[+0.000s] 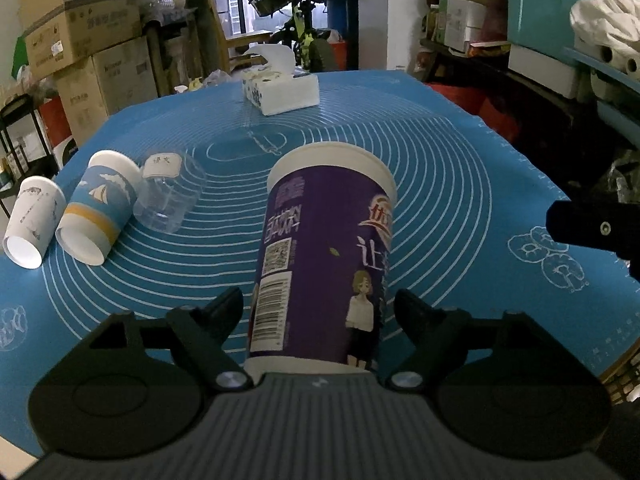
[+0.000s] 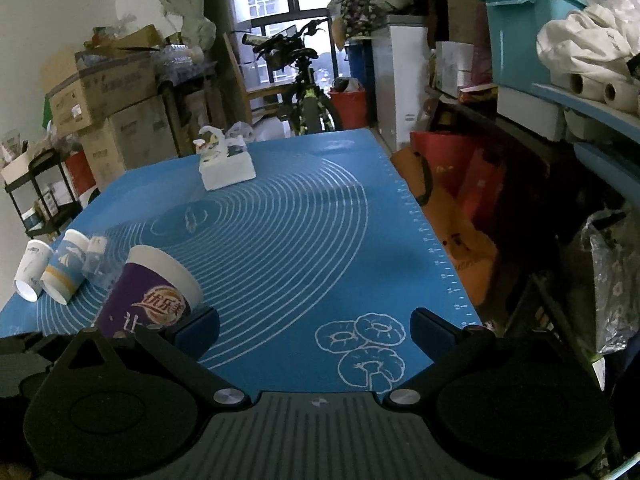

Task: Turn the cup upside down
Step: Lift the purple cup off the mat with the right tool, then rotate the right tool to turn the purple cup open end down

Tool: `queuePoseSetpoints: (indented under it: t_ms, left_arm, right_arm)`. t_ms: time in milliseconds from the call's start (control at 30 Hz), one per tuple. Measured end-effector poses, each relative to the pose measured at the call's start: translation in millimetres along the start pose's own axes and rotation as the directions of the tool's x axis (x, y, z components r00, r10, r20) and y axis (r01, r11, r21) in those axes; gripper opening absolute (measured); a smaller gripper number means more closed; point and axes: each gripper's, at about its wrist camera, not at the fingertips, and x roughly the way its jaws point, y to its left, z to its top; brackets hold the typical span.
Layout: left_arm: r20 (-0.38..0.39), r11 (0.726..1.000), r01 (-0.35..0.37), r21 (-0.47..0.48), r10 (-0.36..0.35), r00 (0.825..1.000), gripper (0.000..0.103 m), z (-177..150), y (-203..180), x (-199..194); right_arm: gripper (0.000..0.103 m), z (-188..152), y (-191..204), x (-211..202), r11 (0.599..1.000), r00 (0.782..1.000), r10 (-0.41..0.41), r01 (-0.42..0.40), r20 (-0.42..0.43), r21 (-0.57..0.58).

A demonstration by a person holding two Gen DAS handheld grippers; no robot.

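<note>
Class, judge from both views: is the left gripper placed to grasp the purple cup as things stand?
Probably yes. The left gripper has its jaws open on either side of the purple cup, with nothing between them. The right gripper is open beside it, apart.

Chinese logo "优乐美" read on tall purple paper cup; barcode and QR code printed on side.

Four cups showing: one purple cup, one blue sailboat cup, one white cup, one clear plastic cup, one tissue box sitting, one blue mat lying, two grippers showing.
</note>
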Motion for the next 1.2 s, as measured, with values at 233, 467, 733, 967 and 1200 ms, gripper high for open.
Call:
queuePoseSetpoints:
  t_ms: [233, 467, 733, 967, 1200]
  left_arm:
    - [0.006, 1.000, 0.002, 0.001, -0.002, 1.000, 0.088, 0, 3, 0]
    - [0.014, 1.000, 0.014, -0.002, -0.014, 1.000, 0.090, 0, 6, -6]
    - [0.018, 1.000, 0.020, -0.003, -0.020, 1.000, 0.090, 0, 18, -8]
    - [0.021, 1.000, 0.031, 0.007, -0.031, 0.999, 0.091, 0, 23, -13]
    - [0.098, 1.000, 0.004, 0.027, -0.007, 0.995, 0.097, -14, 46, -49]
  right_arm:
    - [0.101, 2, 9, 0, 0.998, 1.000, 0.017, -0.018, -0.017, -0.056]
    - [0.101, 10, 27, -3, 0.983, 0.999, 0.034, -0.040, -0.034, -0.178]
    - [0.101, 31, 57, -13, 0.917, 1.000, 0.020, -0.023, -0.011, -0.399]
    - [0.101, 36, 63, -19, 0.899, 1.000, 0.018, -0.024, -0.016, -0.438]
    - [0.101, 40, 101, -23, 0.650, 0.999, 0.041, -0.040, -0.017, -0.759]
